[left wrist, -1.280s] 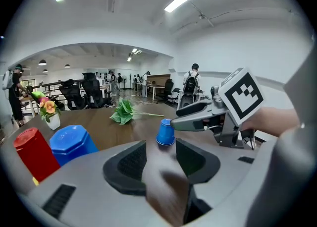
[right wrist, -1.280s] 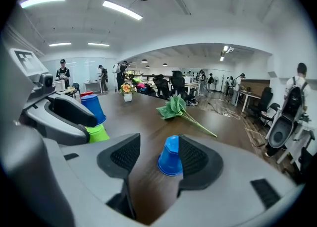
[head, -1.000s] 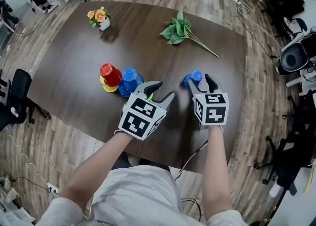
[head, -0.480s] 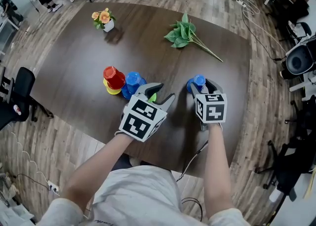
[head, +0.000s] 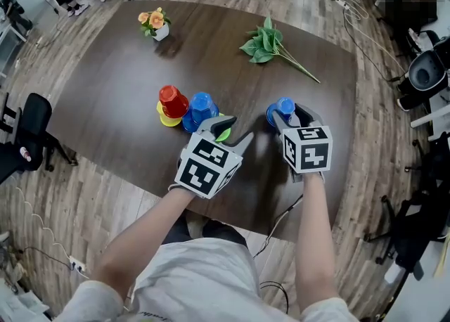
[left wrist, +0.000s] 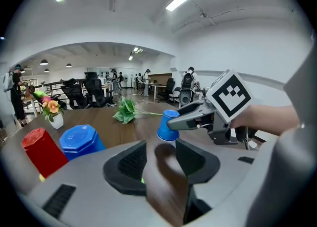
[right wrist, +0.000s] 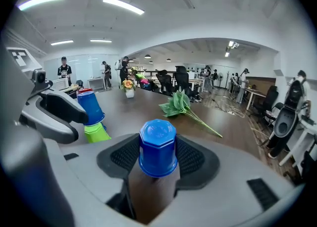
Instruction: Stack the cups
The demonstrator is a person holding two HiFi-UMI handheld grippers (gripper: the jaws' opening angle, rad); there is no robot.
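head view: the right gripper [head: 290, 117] is clamped on a blue plastic cup [head: 283, 107] over the near right part of the dark brown wooden table [head: 105, 81]. the cup is upside down, closed base up, mouth down, long axis close to upright. the left gripper [head: 238, 131] sits near it on the left, not touching it, its jaws at a medium gap with nothing clamped. a lime green plastic cup [head: 224, 131] peeks out right at its jaw tips. just left of that stands a second blue cup [head: 201, 105], inverted. close beside it a red plastic cup [head: 171, 97] is inverted over a yellow plastic cup [head: 166, 118], and only the yellow rim shows. on the far side are a small white pot of orange and yellow flowers [head: 157, 22] and a loose green leafy sprig [head: 266, 42] lying flat, its stem running toward the right edge.

left gripper view: the pads are apart with only bare table between them, and a sliver of green shows at the left pad's lower edge. the held blue cup is ahead, slightly tipped, mouth low. whether it is clear of the table is hard to tell. the red cup and the second blue cup stand at left, bases up.

right gripper view: both pads press the blue cup's sides, and its octagonal base faces up. at left the second blue cup looks to sit on the green one, or maybe just behind it.
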